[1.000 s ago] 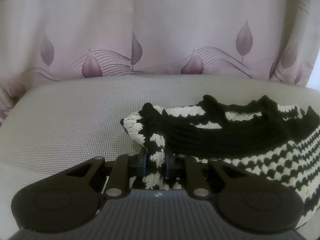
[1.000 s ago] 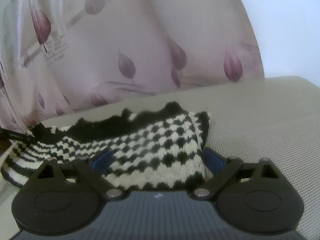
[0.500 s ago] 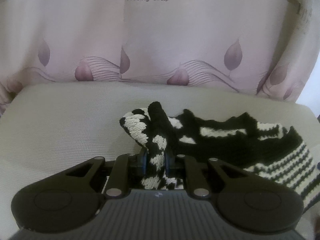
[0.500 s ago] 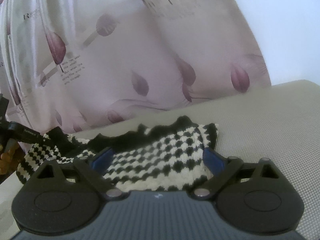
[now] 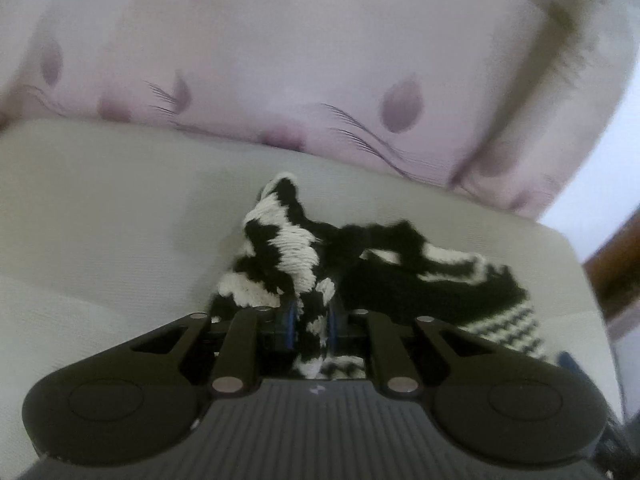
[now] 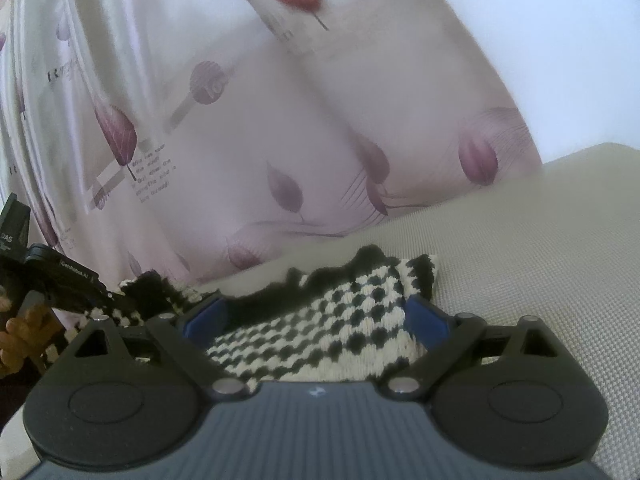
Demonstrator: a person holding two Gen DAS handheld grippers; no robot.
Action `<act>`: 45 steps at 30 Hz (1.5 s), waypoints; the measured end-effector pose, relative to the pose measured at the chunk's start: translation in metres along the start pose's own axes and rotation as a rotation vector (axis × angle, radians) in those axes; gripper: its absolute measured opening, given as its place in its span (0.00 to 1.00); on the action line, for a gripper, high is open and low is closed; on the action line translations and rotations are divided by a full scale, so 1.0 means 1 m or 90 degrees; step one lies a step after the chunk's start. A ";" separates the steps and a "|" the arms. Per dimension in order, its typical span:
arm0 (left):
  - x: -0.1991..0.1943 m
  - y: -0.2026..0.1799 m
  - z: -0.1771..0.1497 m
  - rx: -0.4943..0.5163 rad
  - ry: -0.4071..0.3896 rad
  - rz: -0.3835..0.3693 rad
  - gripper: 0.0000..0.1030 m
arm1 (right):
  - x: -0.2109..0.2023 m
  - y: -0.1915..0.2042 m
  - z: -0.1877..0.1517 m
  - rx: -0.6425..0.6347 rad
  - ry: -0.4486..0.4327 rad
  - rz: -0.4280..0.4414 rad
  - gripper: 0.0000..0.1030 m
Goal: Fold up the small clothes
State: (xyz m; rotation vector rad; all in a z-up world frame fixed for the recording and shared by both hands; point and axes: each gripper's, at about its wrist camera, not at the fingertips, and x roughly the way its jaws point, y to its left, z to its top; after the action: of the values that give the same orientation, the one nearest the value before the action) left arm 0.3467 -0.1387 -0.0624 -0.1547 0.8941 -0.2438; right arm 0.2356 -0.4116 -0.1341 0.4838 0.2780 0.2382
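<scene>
Left gripper (image 5: pixel 310 320) pinching bunched corner of black-and-white checked knitted garment (image 5: pixel 288 248), lifting it to fold rightward; right gripper (image 6: pixel 316 316) resting spread over far-right edge, anchoring nothing.

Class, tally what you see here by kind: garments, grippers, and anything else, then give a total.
Knitted black-and-white garment: 1
Grippers: 2, the left gripper pinching the garment and the right gripper open over it
Grey cushion: 1
Leaf-print curtain: 1
Total: 5
</scene>
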 end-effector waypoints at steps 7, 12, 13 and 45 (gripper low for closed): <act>0.016 0.010 -0.015 -0.054 0.029 -0.094 0.15 | 0.003 -0.003 0.003 0.022 0.012 -0.013 0.94; 0.015 0.031 -0.021 -0.091 0.005 -0.182 0.19 | -0.013 0.007 0.009 0.167 -0.021 0.110 0.95; 0.015 0.033 -0.021 -0.094 0.002 -0.200 0.20 | -0.012 0.016 0.012 0.181 -0.018 0.145 0.95; 0.020 0.139 -0.057 -0.389 -0.073 -0.401 0.20 | 0.165 0.134 -0.032 0.442 0.197 0.093 0.98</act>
State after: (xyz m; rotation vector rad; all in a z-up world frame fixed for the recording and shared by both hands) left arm 0.3344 -0.0128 -0.1451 -1.0163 0.7620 -0.5335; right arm 0.3582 -0.2357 -0.1296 1.1603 0.6358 0.3593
